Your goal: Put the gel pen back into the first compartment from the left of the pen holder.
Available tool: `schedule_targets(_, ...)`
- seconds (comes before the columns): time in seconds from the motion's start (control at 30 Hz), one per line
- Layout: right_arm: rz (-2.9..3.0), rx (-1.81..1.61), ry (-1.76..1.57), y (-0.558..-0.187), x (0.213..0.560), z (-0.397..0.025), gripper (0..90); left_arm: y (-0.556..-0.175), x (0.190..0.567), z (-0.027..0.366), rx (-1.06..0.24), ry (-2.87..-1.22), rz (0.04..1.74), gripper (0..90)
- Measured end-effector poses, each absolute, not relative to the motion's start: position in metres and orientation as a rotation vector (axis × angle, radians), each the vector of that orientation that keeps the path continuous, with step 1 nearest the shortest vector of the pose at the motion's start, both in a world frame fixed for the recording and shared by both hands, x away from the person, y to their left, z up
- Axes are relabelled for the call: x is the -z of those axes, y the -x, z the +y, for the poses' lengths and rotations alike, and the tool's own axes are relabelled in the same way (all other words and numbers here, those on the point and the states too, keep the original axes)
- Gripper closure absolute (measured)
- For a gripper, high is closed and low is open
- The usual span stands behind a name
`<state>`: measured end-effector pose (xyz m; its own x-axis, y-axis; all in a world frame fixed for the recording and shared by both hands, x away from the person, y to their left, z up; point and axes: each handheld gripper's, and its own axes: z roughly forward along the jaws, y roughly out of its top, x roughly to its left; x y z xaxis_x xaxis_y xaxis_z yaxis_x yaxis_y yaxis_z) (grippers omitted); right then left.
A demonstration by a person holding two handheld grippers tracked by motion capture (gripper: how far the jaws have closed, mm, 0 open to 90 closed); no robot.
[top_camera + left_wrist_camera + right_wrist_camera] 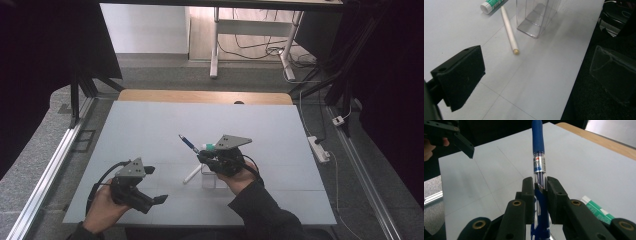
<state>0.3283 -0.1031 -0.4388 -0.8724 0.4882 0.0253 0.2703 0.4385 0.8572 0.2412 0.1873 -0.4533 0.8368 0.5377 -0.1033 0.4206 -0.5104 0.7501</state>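
Nearest, at the front left of the pale bench [150,125]: left hand-held gripper [150,192], held in a hand just above the surface, jaws spread wide with nothing between them. In the left gripper view, one black foam pad [461,75] low at the left, over bare bench surface near its front edge.

A little farther in, right of centre: right hand-held gripper [205,157], jaws pressed onto a blue pen [189,143]. Pen raised off the bench, tilted, its free end pointing up and away to the left in the high view. In the right gripper view, both pads [527,197] clamped on the clear barrel of the blue pen [538,157], dark blue grip sleeve sticking out beyond the fingertips [554,195].

Just below that gripper, on the bench: clear plastic box [536,17], upright, open-topped. Beside it, lying flat, a white stick [509,31] with a tan tip, running diagonally; seen in the high view as a pale rod [192,173] left of the box. Beyond the stick's far end, a white-and-green tube [491,5] lying flat, also at the lower right of the right gripper view [599,211].

Farther still: a wooden edge [205,96] at the back of the bench, then grey floor, white desk legs [215,45] and loose cables.
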Motion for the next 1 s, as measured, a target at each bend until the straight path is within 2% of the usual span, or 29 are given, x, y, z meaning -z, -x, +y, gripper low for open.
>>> schedule_targets(0.87, 2.428, -1.353, -0.653, -0.320, 0.457, -0.102, 75.8, -0.241, 0.457, 0.185, -0.170, -2.218, 0.675, 0.0)
schedule_targets(0.93, 2.424, -1.350, -0.656, -0.319, 0.457, -0.103, 74.8, -0.241, 0.457, 0.185, -0.168, -2.220, 0.675, 0.0)
schedule_targets(1.0, 2.416, -1.336, -0.648, -0.318, 0.456, -0.103, 67.7, -0.241, 0.457, 0.185, -0.168, -2.222, 0.673, 0.0)
